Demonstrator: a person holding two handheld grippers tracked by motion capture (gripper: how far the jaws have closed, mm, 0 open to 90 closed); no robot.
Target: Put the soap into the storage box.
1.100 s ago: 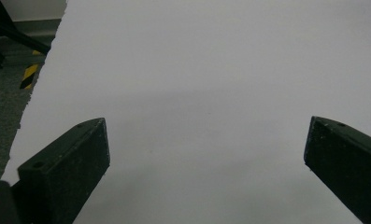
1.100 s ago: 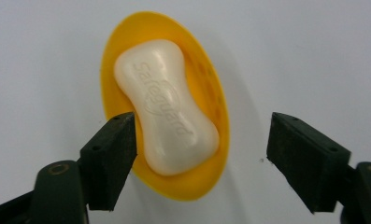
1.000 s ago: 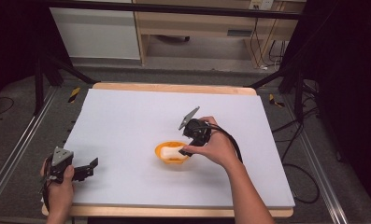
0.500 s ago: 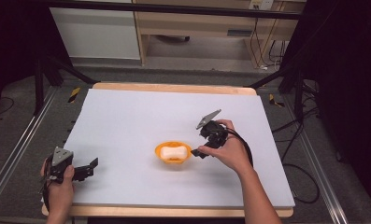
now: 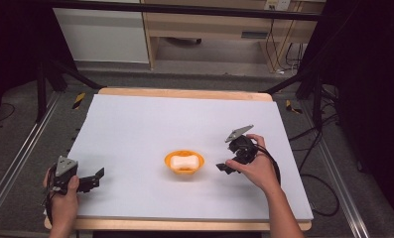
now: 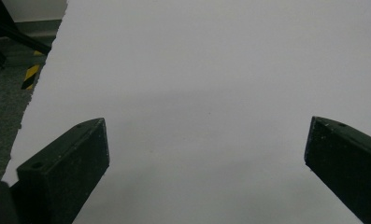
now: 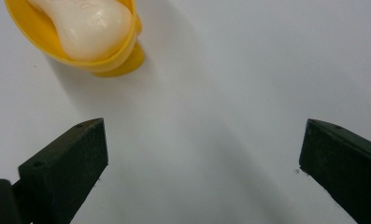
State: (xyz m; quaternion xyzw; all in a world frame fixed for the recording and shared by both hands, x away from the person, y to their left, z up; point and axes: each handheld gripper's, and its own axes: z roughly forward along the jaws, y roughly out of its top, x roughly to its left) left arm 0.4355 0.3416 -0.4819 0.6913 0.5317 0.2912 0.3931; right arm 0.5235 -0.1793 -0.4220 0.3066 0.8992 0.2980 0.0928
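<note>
The right gripper [image 5: 226, 166] has pulled away from the orange dish [image 5: 184, 162]. A second ago it sat right over the dish's rim; half a second ago it was just off the dish's right edge; now it is clear of the dish, out over the bare white table [image 5: 150, 124], with open table between its jaws and the dish. The right hand [image 5: 254, 166] around it has drawn back along with it.

The jaws of the right gripper are spread wide and hold nothing. In the right gripper view the dish [image 7: 96, 51] lies ahead of the jaws and off toward the left one, well beyond its tip, with the white bar of soap [image 7: 87, 28] resting inside it. Straight between the jaws there is only the white table surface [image 7: 230, 93].

The dish with the soap [image 5: 184, 161] has stayed at the same spot near the middle of the table across all three moments.

The left gripper [image 5: 93, 180] has not moved: it rests near the front left corner of the table in the left hand [image 5: 63, 196], as before. Its jaws are also spread wide and empty, and in the left gripper view bare white table [image 6: 211, 93] lies between and ahead of them, the table's edge running past the left jaw with grey floor [image 6: 10, 88] beyond it.
</note>
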